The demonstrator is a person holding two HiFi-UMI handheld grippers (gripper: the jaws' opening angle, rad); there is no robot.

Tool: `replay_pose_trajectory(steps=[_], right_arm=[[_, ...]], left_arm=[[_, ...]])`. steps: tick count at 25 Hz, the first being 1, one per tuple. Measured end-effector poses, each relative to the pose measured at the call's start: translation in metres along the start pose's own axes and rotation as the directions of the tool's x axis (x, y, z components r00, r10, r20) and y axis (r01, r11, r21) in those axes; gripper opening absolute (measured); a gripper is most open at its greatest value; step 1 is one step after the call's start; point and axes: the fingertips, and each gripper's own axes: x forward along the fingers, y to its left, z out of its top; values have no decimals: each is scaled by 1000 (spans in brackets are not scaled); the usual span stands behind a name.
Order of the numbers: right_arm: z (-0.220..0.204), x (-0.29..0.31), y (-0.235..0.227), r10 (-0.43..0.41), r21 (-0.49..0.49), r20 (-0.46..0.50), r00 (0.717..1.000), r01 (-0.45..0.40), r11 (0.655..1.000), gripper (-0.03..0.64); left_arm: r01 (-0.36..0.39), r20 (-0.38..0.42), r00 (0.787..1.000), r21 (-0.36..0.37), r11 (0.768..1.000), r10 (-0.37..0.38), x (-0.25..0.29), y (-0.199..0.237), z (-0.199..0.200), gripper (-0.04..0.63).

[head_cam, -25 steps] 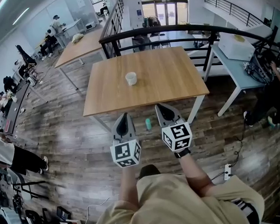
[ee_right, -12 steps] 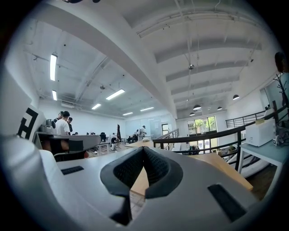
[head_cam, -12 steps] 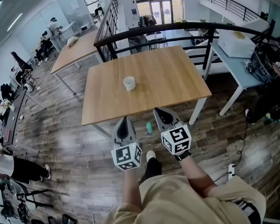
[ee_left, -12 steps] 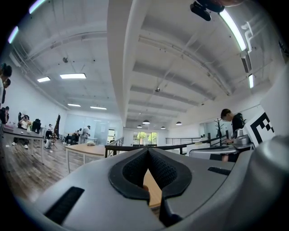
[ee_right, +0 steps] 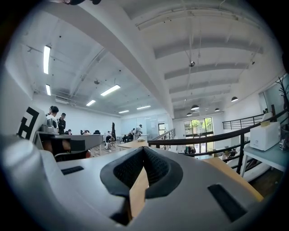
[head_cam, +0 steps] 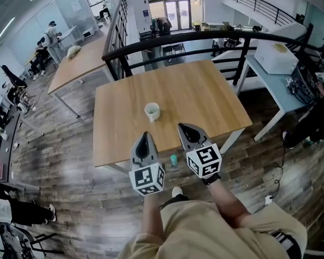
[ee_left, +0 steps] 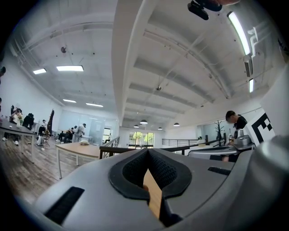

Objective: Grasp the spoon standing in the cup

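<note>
I judge that the step in hand is only the approach, because both claws are well short of the cup [head_cam: 152,112] and nothing is grasped. The left gripper [head_cam: 146,136] hangs on my side of the cup, almost in line with it, and the right gripper [head_cam: 183,128] hangs on my side too, a little to the right of the cup. Each claw is closed, tips together, with nothing held; through the hollow of the pads I see only the wood of the table [head_cam: 203,93] on which the cup stands. To do this step well, I would first open one claw wide, while it is far from the cup. Then I would bring it over the cup and come down from above, so that the pads close on the handle above the rim and not on the rim itself. I think the cup is light and could tip or slide if a jaw pushes it, so the last part should be slow. The cup is small, pale and upright, with an open mouth. It stands alone, away from the table's edges. The spoon I cannot make out; it is too small in the head view, and neither gripper view shows the cup.
</note>
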Motion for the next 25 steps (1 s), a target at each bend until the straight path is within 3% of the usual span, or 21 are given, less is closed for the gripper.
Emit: replay_pose_trajectory(steps=[6,13,25], right_arm=[[-8,88,2,2,7,-30,1000,-2,1000,12],[-23,143,-5,-9,17,-69,998,10,1000,12],[-69,217,-43,29,20,-153,988,-27,999,12]], left_arm=[[34,-21,999,-13,999,-34,66,54,-8,5],[53,-46,997,-33,998,-54,110,92,-23,5],[59,-97,993,-47,997,-63,178,112,-73,5]])
